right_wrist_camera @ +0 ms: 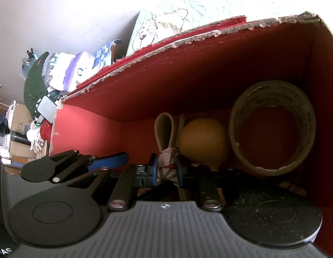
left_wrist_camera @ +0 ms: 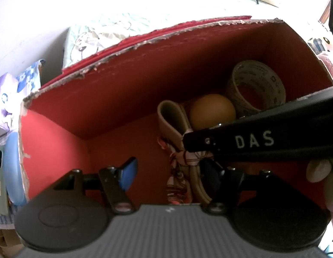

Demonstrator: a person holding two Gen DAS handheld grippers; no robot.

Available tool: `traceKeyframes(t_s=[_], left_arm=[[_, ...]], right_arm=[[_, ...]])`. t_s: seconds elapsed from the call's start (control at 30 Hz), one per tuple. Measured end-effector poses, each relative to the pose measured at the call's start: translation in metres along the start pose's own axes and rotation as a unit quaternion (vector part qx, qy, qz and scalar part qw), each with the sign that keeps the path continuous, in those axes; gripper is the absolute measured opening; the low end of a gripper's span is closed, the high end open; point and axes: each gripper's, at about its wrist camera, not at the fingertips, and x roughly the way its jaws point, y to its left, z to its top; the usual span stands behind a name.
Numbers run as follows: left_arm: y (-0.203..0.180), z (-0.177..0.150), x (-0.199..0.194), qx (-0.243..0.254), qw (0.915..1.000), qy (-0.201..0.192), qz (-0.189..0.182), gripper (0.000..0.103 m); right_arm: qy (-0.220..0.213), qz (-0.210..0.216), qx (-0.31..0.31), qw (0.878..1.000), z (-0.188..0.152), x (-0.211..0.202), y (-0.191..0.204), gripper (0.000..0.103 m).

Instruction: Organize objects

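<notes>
Both tools reach into an open red cardboard box (right_wrist_camera: 187,81) with torn upper edges, which sits on a bed covered by a pale green cartoon-print sheet (right_wrist_camera: 166,28).

Right tool (right_wrist_camera: 166,171): its blue-padded fingers (right_wrist_camera: 154,169) are closed narrowly on a folded patterned cloth strap (right_wrist_camera: 167,161), white with red line markings. The strap's long axis runs from near to far, and its beige looped end (right_wrist_camera: 164,129) points toward the far wall of the box.

Left tool (left_wrist_camera: 168,172): spread wide, with nothing between its fingers. One blue-padded finger (left_wrist_camera: 128,176) shows over the bare left part of the box floor (left_wrist_camera: 127,142); the other finger is dark and partly hidden beneath the black body of the right tool (left_wrist_camera: 263,142), lettered "DAS", which crosses in from the right.

Box contents: an orange-brown ball (right_wrist_camera: 204,142) lies just right of the strap loop, touching it. A roll of tan packing tape (right_wrist_camera: 271,124) stands tilted in the far right corner, beside the ball, its open core facing the near side.

Outside the box, to the left, lie assorted packages and clothes (right_wrist_camera: 59,75).
</notes>
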Motion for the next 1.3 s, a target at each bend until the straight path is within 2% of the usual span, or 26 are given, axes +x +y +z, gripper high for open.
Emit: traceKeyframes(t_s=[0.5,0.83,1.3], left_arm=[[0.0014,-0.0011,0.0000,-0.005,1.0000,-0.005,0.005,0.070],[0.0012,-0.0016,-0.0022,-0.004,0.9997,-0.017,0.018,0.070],[-0.0035,-0.0035,-0.0066,0.007,0.9983,-0.040,0.042,0.075]], right_arm=[[-0.020,-0.010,-0.011,1.000,0.0007,-0.0017,0.0018,0.016],[-0.036,-0.017,-0.020,0.999,-0.0005,-0.0032,0.0039,0.016],[-0.083,-0.018,-0.036,0.996,-0.0054,-0.0094,0.0071,0.019]])
